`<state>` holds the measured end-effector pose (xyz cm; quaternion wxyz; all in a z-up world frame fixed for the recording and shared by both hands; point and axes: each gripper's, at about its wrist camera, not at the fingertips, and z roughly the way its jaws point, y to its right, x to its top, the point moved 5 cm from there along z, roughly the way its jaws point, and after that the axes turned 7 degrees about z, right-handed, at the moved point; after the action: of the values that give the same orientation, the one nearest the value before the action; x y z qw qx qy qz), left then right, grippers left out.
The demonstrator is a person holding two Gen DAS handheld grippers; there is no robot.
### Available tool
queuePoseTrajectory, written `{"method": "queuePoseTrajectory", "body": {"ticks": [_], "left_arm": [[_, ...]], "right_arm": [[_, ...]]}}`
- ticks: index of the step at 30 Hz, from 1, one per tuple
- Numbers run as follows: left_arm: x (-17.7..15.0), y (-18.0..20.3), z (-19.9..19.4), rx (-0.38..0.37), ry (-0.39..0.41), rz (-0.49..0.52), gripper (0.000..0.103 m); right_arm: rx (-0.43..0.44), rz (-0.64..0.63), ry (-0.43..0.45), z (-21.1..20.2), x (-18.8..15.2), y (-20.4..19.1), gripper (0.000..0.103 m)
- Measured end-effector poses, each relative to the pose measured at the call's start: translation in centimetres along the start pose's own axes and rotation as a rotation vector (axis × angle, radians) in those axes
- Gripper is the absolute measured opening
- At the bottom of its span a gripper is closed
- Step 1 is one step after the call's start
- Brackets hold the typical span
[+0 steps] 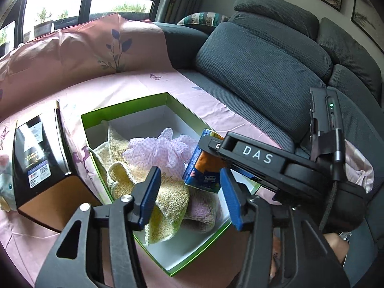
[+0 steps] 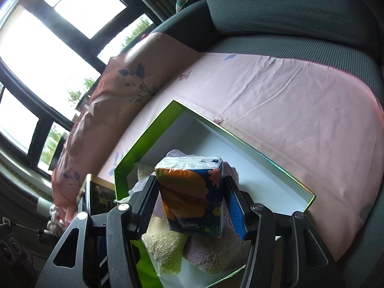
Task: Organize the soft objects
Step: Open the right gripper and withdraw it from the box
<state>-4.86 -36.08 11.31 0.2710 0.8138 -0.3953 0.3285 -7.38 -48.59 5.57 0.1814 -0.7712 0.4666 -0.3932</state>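
Note:
A green-rimmed box (image 1: pixel 124 100) with a white inside lies on a pink sheet. In it are a yellow towel (image 1: pixel 168 192), a pink towel (image 1: pixel 204 211) and a lilac mesh pouf (image 1: pixel 165 148). My left gripper (image 1: pixel 190 196) hangs open just above the yellow towel, its blue pads apart and nothing pressed between them. My right gripper (image 2: pixel 192 206) is shut on a blue and orange tissue pack (image 2: pixel 192 192), held upright over the towels in the box (image 2: pixel 240 141). In the left wrist view the pack (image 1: pixel 201 170) hangs at the box's right side.
A black and brown carton (image 1: pixel 38 158) stands left of the box, with a pale plush toy (image 1: pixel 4 180) beyond it at the frame edge. Grey sofa cushions (image 1: pixel 259 76) rise behind and to the right. The pink sheet (image 2: pixel 288 96) spreads past the box.

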Motion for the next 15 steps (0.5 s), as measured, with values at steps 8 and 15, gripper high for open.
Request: {"method": "queuePoseTrajectory", "body": {"ticks": [8,15], "left_arm": [[-0.2,-2.4,-5.5,0.032,0.126,-0.050,0.081],[-1.3,-5.9,-10.6,0.097,0.209,-0.112,0.094]], "right_arm": [[0.046,0.010,0.043,-1.1,-0.3,-1.2,0.073],[0.094,-0.025,0.119,-2.6,-0.4,-2.9,0.085]]}}
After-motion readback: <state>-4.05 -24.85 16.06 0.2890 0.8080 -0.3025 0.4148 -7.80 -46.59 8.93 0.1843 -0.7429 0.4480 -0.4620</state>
